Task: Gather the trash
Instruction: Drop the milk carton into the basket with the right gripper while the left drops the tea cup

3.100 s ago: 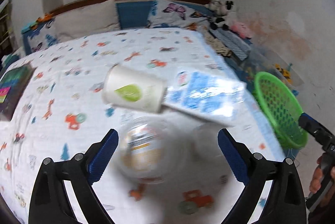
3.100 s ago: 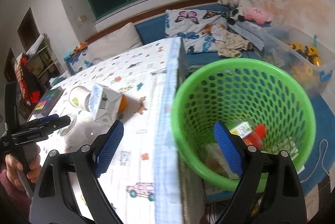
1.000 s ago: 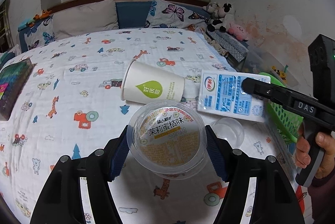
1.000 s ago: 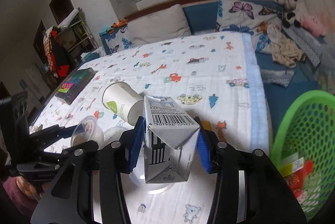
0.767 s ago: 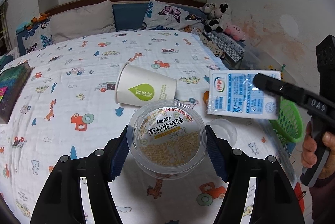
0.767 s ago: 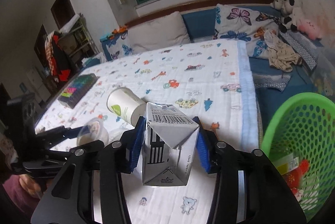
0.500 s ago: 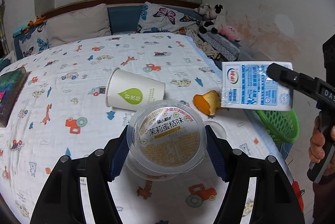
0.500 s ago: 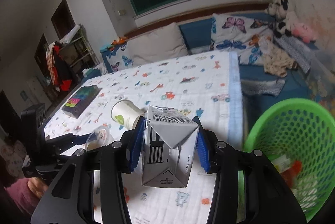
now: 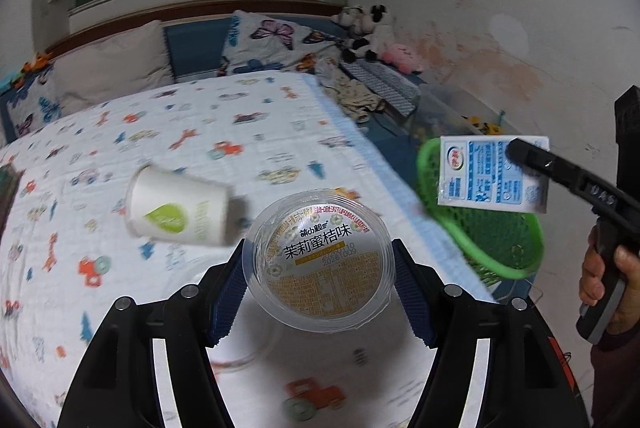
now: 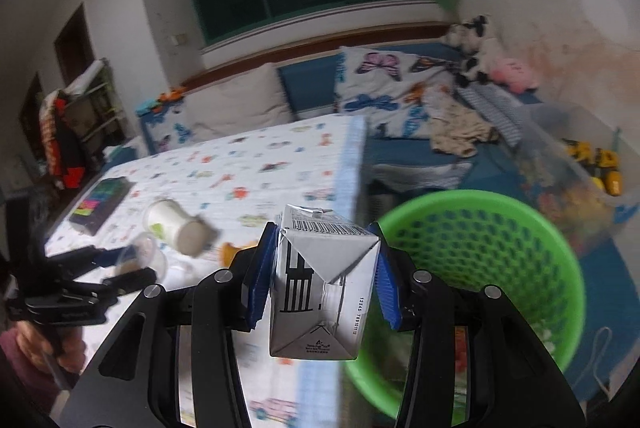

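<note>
Left wrist view: the left gripper (image 9: 320,280) clamps a clear plastic cup (image 9: 319,262) above the bed (image 9: 200,132); a paper cup (image 9: 180,206) lies at ten o'clock, the green basket (image 9: 480,232) at two.

Right wrist view: the right gripper (image 10: 322,270) grips a milk carton (image 10: 320,284), basket (image 10: 480,256) at three o'clock.

Each wrist view looks forward along its tool, close over the bed (image 9: 248,132); both share the basket (image 10: 500,252) and cup (image 9: 180,210).
</note>
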